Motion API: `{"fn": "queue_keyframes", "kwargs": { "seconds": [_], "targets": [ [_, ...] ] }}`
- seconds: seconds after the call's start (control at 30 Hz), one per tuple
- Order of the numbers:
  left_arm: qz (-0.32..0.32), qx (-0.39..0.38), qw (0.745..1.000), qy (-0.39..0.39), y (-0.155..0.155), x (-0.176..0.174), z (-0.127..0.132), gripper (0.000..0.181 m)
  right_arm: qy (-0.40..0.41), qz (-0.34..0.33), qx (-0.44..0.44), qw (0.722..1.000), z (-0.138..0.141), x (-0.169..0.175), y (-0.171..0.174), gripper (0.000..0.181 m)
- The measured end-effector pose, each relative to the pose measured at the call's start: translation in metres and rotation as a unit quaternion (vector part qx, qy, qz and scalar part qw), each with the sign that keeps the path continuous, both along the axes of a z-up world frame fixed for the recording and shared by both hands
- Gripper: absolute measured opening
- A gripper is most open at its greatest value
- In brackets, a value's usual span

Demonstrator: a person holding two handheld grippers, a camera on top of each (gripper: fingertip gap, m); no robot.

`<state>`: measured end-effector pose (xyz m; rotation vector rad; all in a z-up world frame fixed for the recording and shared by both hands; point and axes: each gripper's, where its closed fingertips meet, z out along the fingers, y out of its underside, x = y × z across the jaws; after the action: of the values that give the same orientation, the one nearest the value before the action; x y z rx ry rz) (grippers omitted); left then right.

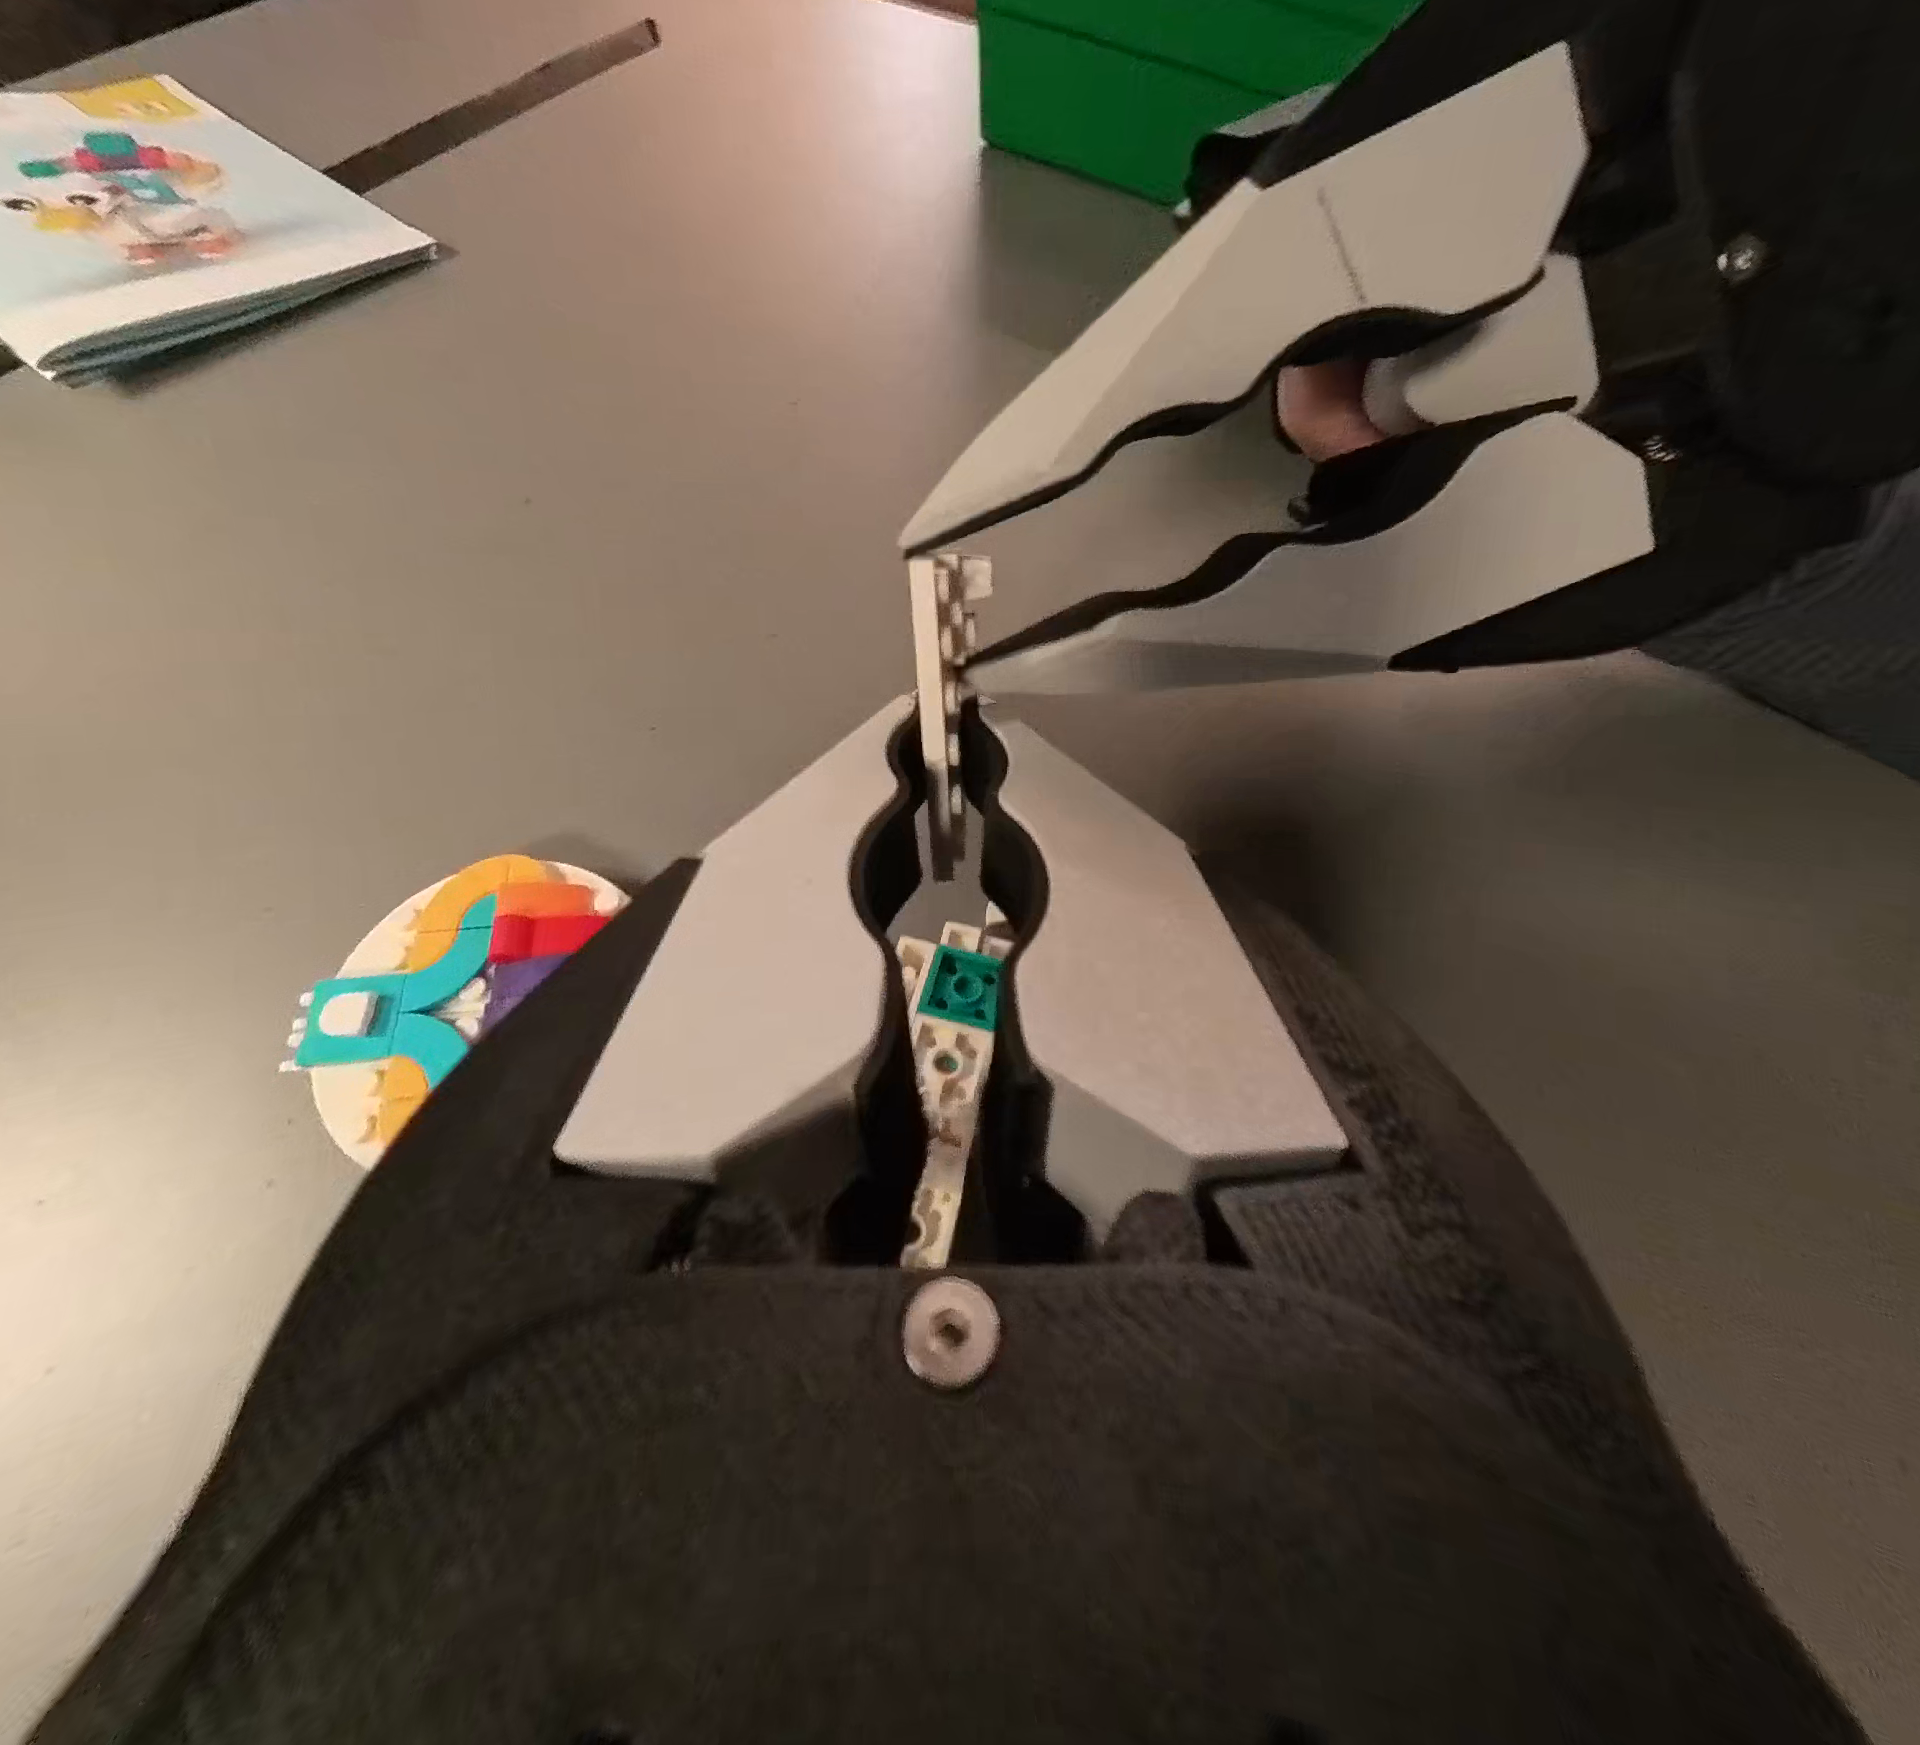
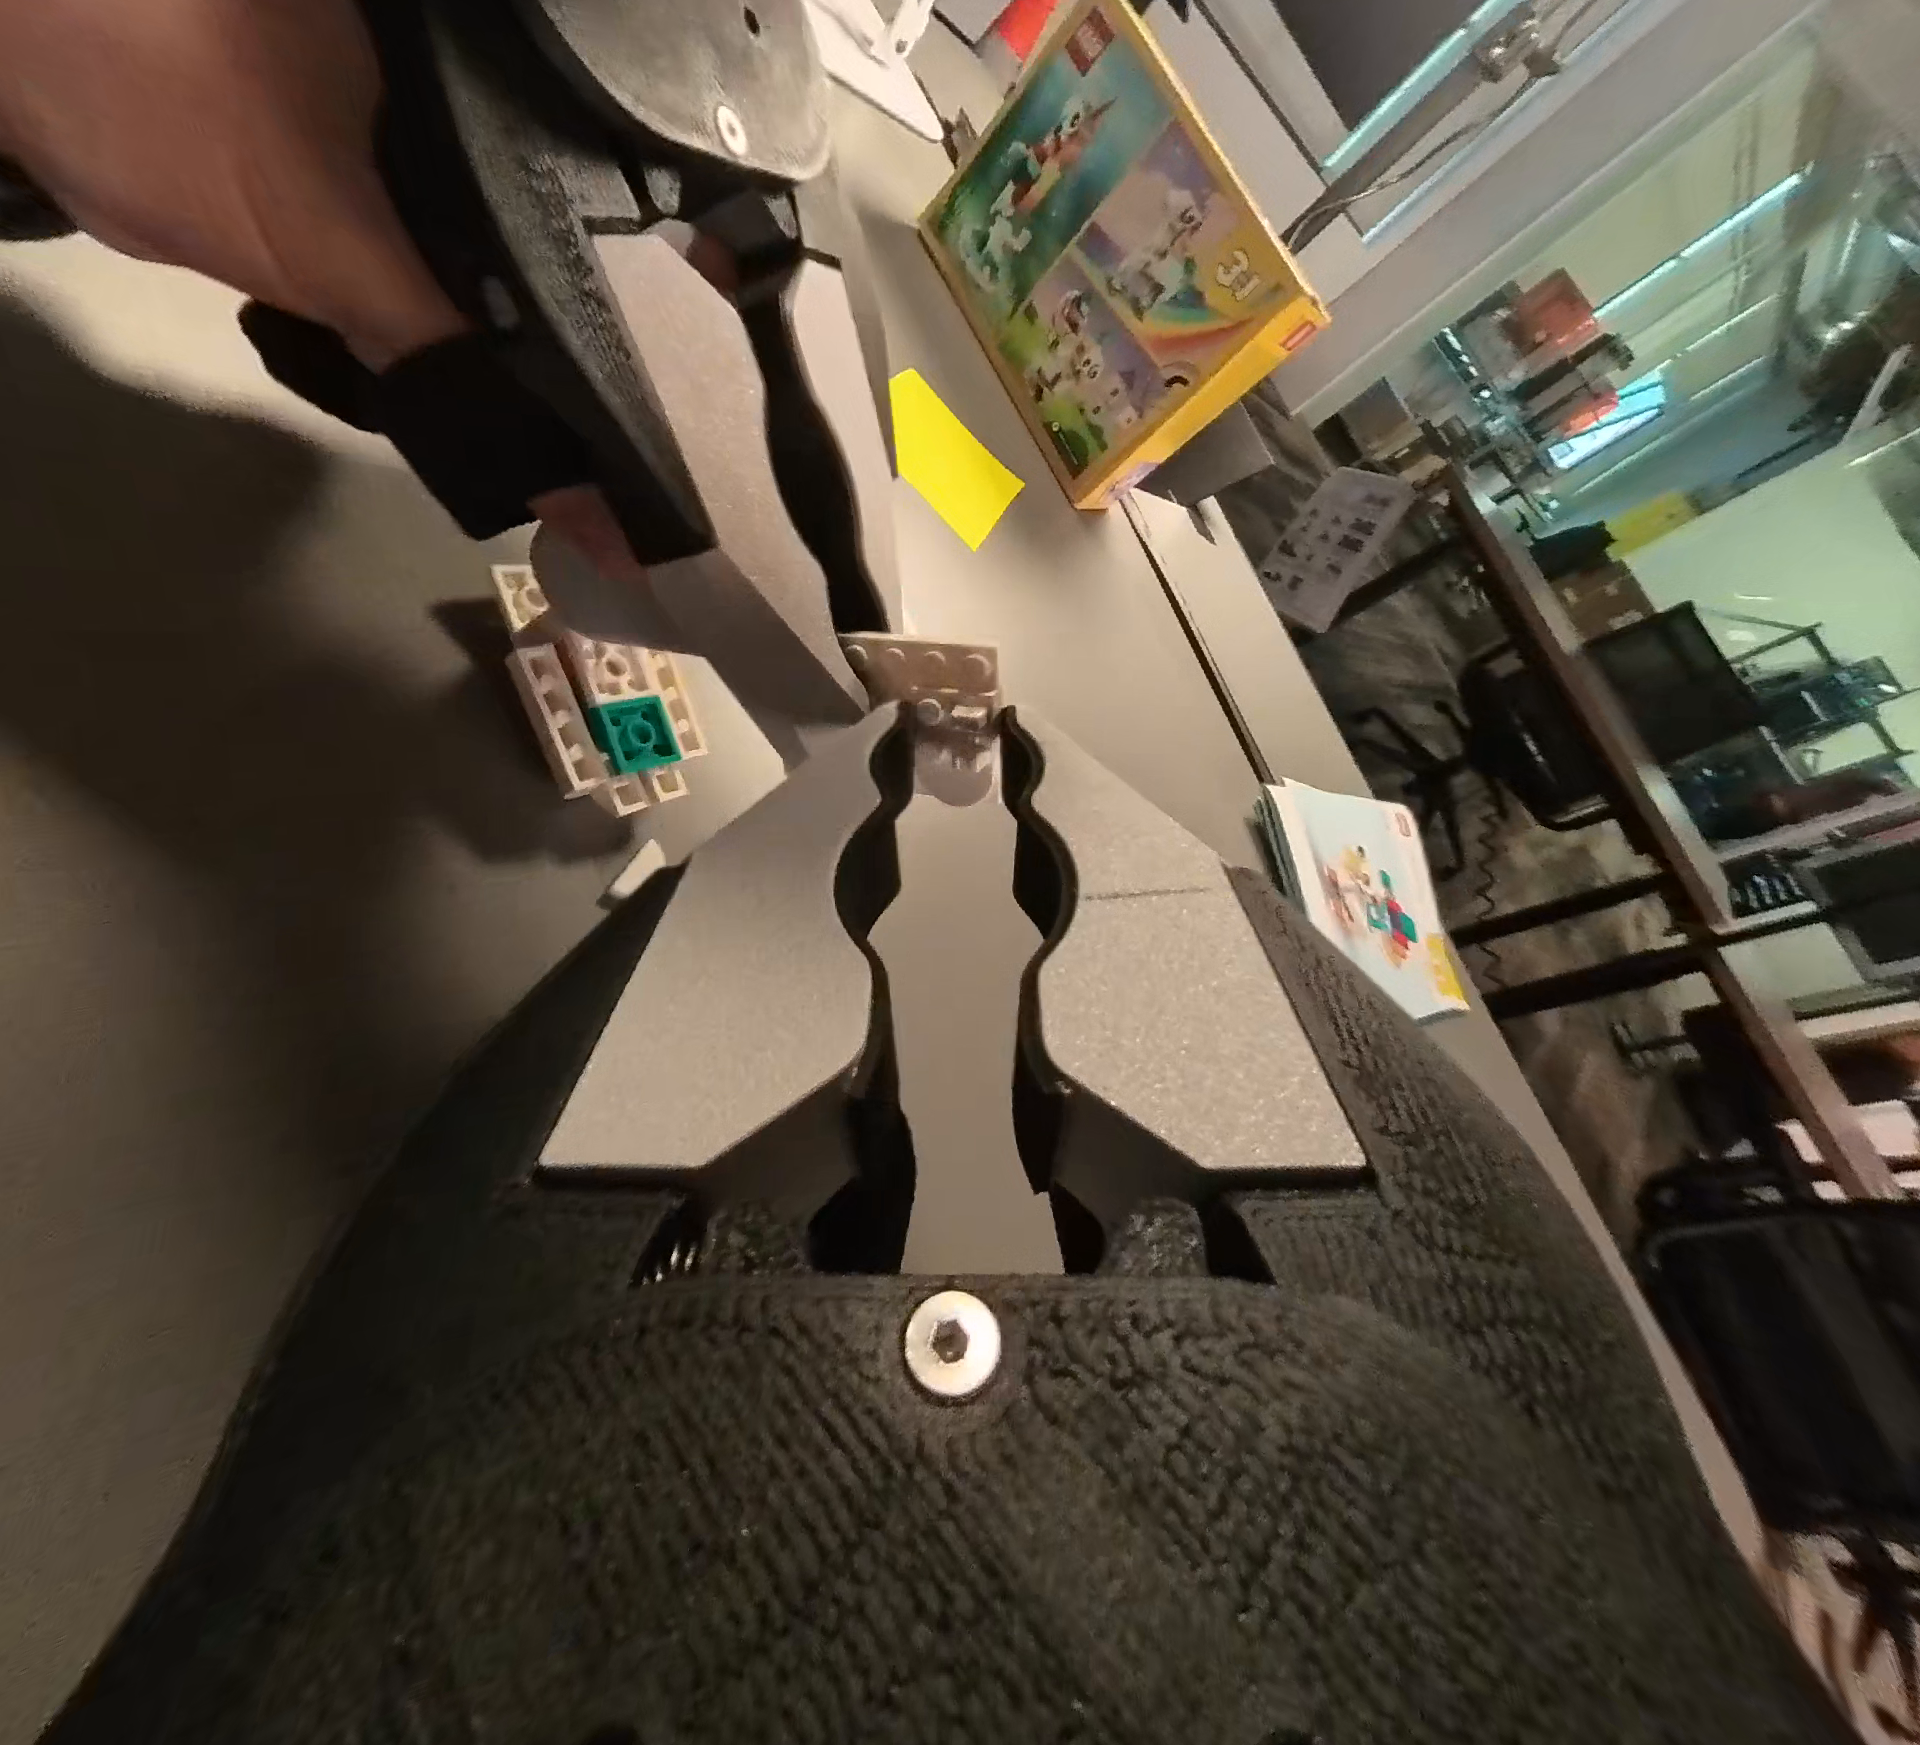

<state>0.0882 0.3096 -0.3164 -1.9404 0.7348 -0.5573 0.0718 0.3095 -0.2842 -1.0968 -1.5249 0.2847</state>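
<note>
Both claws pinch one white plate [image 1: 943, 656]: left claw [image 1: 943, 708] clenched on its lower end, right claw [image 1: 940, 599] grasping its top, entering from 2 o'clock. One brick assembly [image 1: 951, 1051] on tabletop [image 1: 623, 552] below; one booklet [image 1: 177, 230] at 10 o'clock

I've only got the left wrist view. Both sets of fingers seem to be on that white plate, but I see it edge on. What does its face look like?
Observer: In the right wrist view the white plate shows its flat face, covered in rows of studs.
Operator: And the teal thing I glimpse below it?
Observer: That is one teal square piece sitting on a white brick assembly, which lies on the grey table apart from the plate.
Operator: Anything farther off that I can't see?
Observer: A yellow-edged picture box stands on the table beyond the plate.
</note>
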Motion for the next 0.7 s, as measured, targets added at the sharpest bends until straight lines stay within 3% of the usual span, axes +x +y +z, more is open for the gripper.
{"fn": "queue_keyframes", "kwargs": {
  "seconds": [0.27, 0.43, 0.6, 0.7],
  "targets": [
    [0.009, -0.052, 0.998, -0.028, -0.0011, -0.0037, -0.0064, 0.003, -0.026, -0.019, 0.039, 0.999, -0.0065, -0.0039, -0.0002, 0.013],
    [0.007, -0.040, 0.999, -0.024, -0.0017, -0.0057, -0.0054, 0.003, -0.018, -0.020, 0.031, 0.999, -0.0048, -0.0054, -0.0023, 0.012],
    [0.008, 0.027, 1.000, 0.000, 0.0011, -0.0056, 0.0020, 0.004, 0.000, -0.020, 0.031, 0.999, 0.0016, -0.0051, -0.0044, 0.012],
    [0.012, -0.010, 1.000, -0.023, 0.0011, -0.0074, 0.0026, 0.004, -0.015, -0.027, 0.081, 0.996, 0.0023, -0.0055, -0.0055, 0.012]
  ]
}}
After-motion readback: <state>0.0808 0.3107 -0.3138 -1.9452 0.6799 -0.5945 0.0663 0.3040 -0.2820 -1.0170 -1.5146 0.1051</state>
